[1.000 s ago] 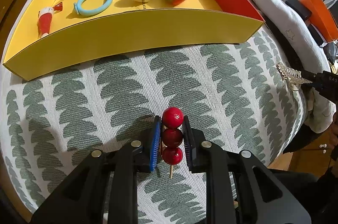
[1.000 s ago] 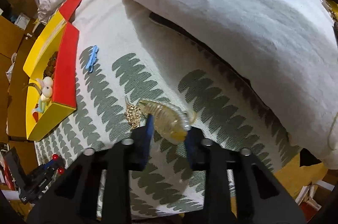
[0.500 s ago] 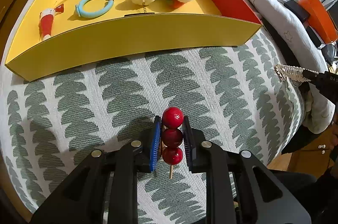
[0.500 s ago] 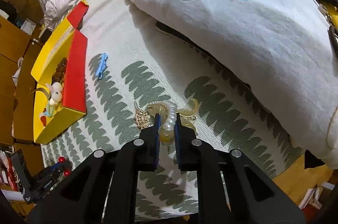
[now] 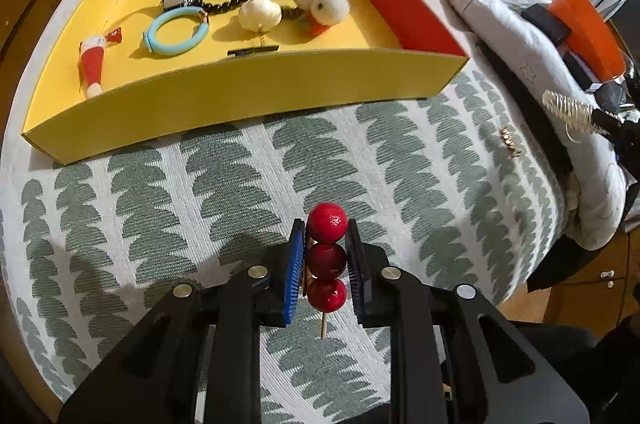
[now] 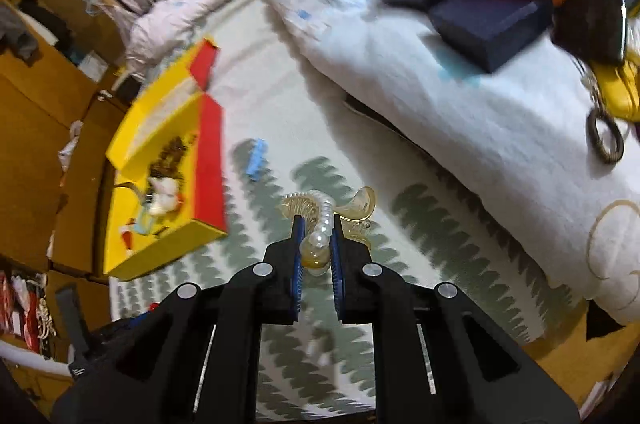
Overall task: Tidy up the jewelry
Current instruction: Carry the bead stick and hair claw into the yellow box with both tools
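Jewelry is gripped on both sides: a red bead skewer is clamped in the left gripper jaws, a pearl hair clip in the right gripper jaws, both carried above the patterned bedspread. Several pieces are already gathered in the yellow tray. A gold trinket and a blue clip are left lying on the bed.

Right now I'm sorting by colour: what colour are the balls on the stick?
Glossy red, all three balls, clearest in the left wrist view.
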A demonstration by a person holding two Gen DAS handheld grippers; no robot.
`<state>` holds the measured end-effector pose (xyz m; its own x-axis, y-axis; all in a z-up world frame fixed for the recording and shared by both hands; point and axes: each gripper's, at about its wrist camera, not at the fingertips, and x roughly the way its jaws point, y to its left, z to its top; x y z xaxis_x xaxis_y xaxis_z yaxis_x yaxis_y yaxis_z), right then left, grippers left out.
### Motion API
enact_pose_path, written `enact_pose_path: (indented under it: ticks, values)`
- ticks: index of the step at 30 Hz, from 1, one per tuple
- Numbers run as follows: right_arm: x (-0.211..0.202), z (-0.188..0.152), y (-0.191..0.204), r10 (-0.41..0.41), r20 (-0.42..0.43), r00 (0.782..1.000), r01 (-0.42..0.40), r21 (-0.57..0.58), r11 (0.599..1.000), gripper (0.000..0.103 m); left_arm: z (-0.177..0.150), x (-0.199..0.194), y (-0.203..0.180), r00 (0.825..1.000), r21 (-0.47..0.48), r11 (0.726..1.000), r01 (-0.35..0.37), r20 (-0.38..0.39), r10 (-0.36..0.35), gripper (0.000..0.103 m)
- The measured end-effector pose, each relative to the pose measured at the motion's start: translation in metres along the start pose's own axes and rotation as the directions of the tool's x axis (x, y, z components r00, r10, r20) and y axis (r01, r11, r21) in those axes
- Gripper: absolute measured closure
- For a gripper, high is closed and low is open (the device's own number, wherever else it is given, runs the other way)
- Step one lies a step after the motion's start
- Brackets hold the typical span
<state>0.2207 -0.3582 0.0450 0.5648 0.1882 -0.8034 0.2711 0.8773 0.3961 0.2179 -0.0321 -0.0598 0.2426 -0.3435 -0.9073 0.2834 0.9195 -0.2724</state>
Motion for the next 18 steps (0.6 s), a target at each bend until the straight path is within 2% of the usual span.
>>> enact_pose_path:
  ticks: [6, 10, 13, 18]
  values:
    - [-0.002, 0.011, 0.063, 0.169, 0.001, 0.986, -0.168, -0.083, 0.982, 0.09, 0.012, -0.034, 0.01, 0.997, -0.028, 0.999, 0.046, 0.065, -0.044, 0.082]
    - [0.012, 0.023, 0.124, 0.222, -0.043, 0.974, -0.226, -0.167, 0.96, 0.09, 0.036, -0.061, 0.036, 0.992, -0.097, 0.994, 0.053, 0.123, -0.041, 0.082]
    - [0.03, 0.032, 0.166, 0.269, -0.082, 0.96, -0.28, -0.207, 0.937, 0.09, 0.058, -0.075, 0.052, 0.988, -0.134, 0.99, 0.033, 0.156, -0.012, 0.082]
    - [0.077, 0.047, 0.215, 0.299, -0.151, 0.942, -0.327, -0.216, 0.92, 0.09, 0.094, -0.071, 0.072, 0.989, -0.156, 0.988, 0.009, 0.147, 0.014, 0.082]
